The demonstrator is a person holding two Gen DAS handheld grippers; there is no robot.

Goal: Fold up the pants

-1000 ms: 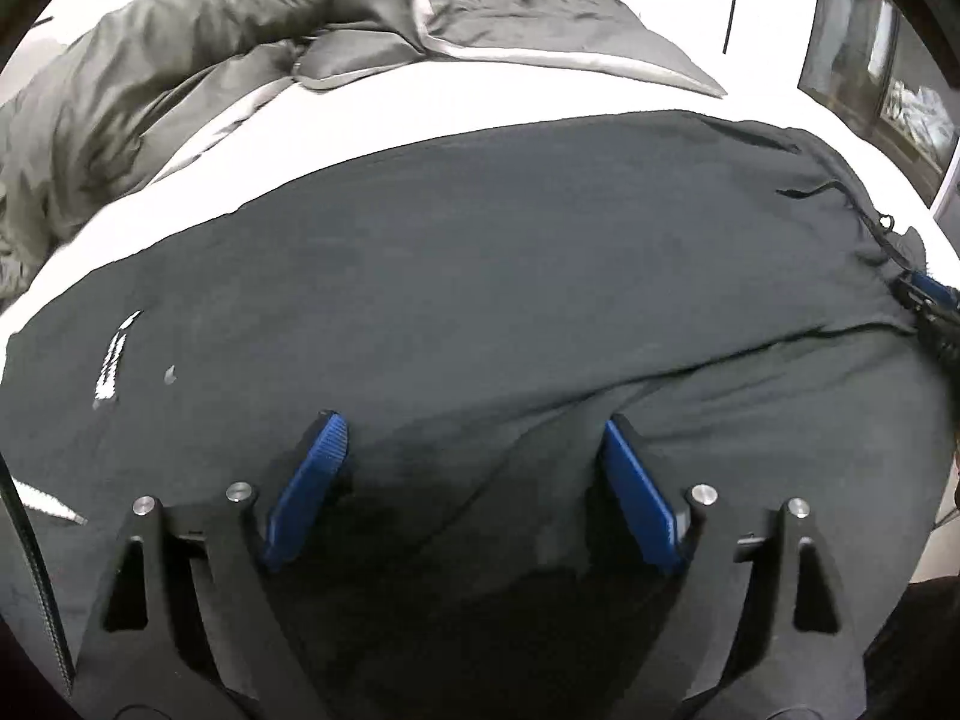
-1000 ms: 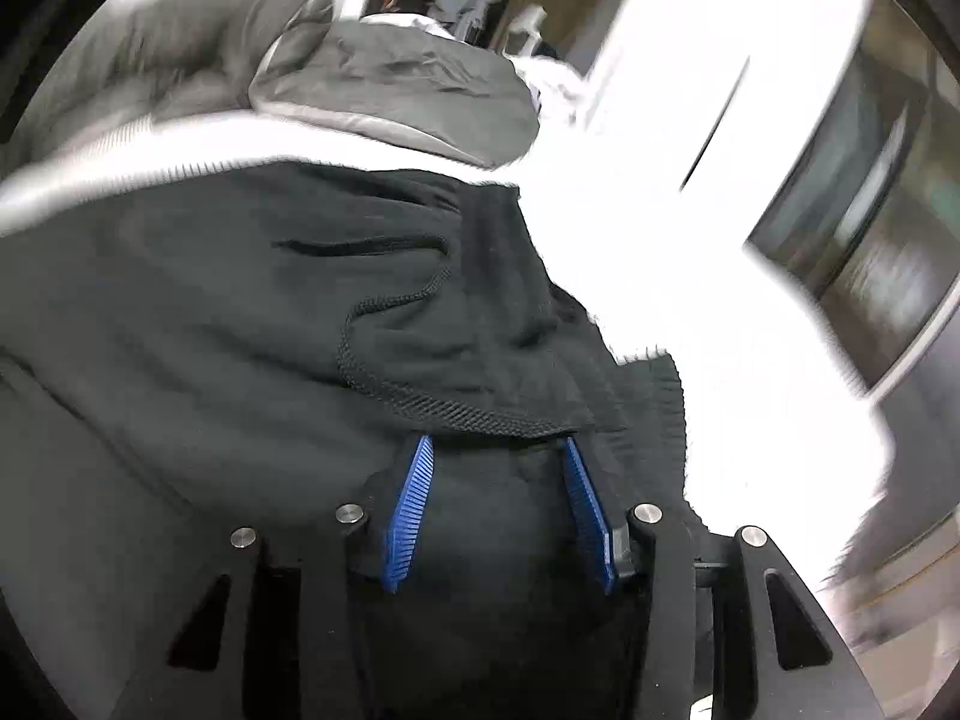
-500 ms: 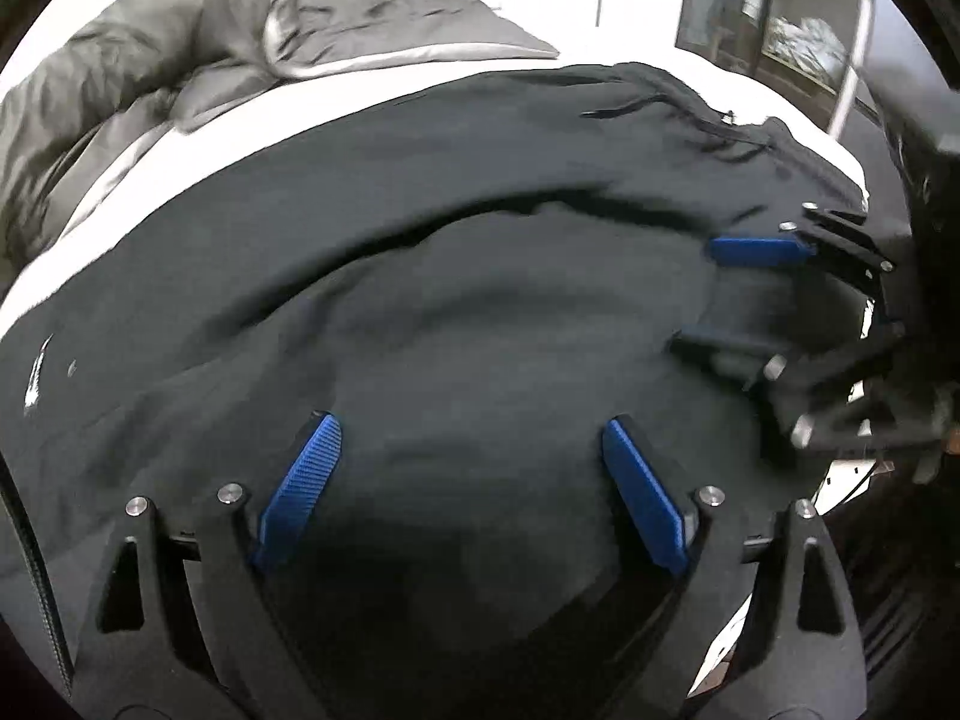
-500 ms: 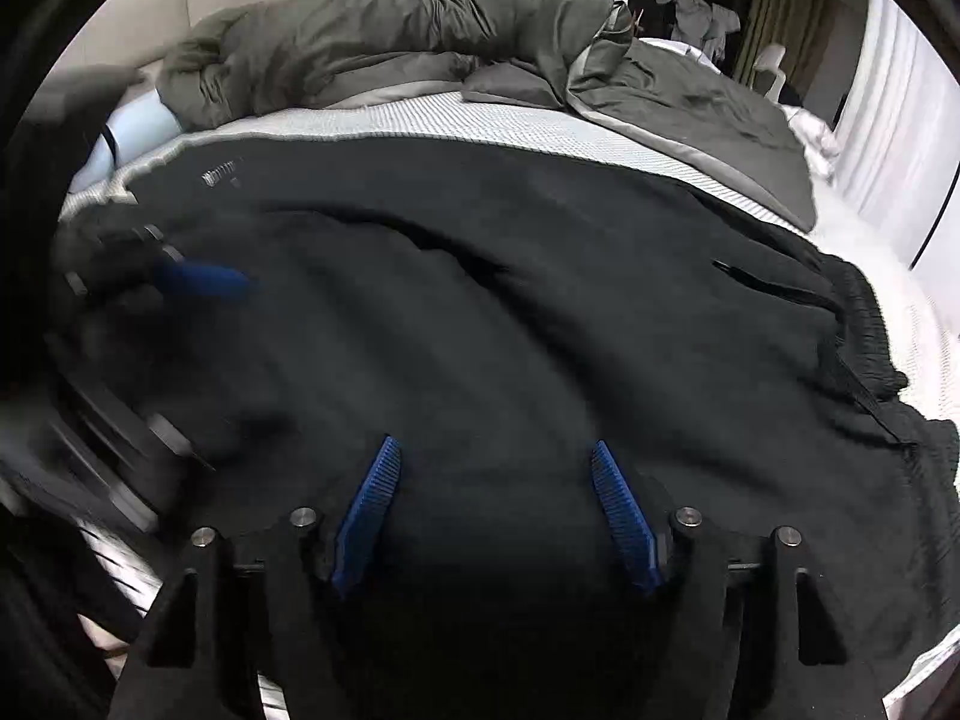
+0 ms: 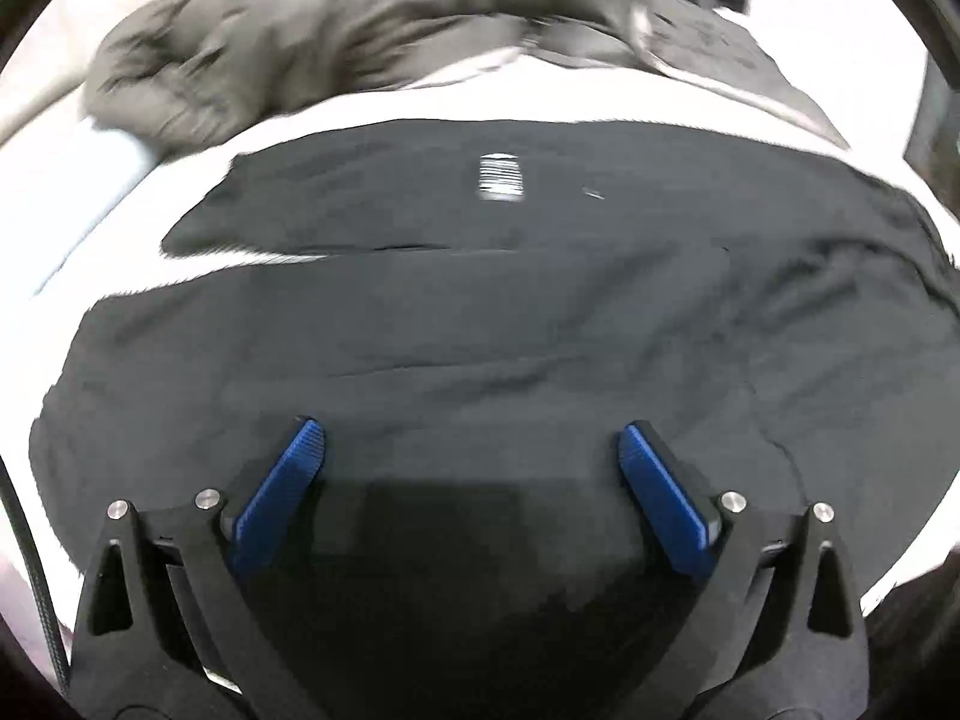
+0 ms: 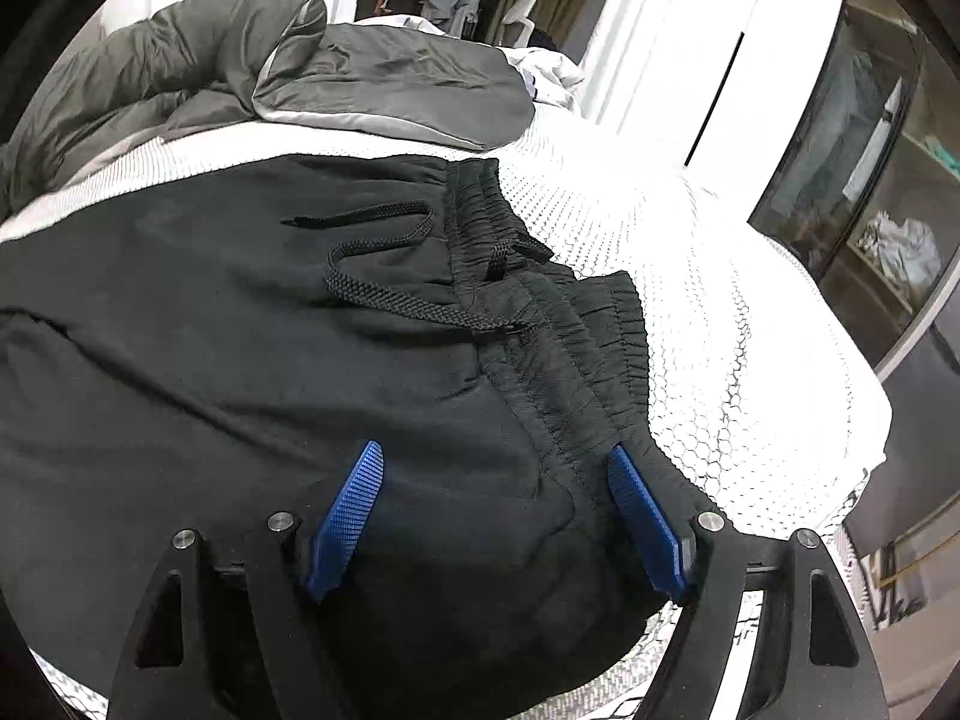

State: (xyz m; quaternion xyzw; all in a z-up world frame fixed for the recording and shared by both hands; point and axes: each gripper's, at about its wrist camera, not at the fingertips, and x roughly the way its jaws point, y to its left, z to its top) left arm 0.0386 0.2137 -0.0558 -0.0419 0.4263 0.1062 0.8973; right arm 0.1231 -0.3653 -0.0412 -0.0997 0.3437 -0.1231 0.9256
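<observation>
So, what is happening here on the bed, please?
A person with a two-finger gripper in each hand is folding black fabric pants spread on a white bed cover. The left gripper is over the leg end, the right gripper over the elastic waistband near the black drawstring. Both grippers' jaws are opening and grip nothing. A grey quilted duvet lies behind.

Matt black cloth pants (image 6: 240,360) on white honeycomb-textured bedcover (image 6: 690,300).
</observation>
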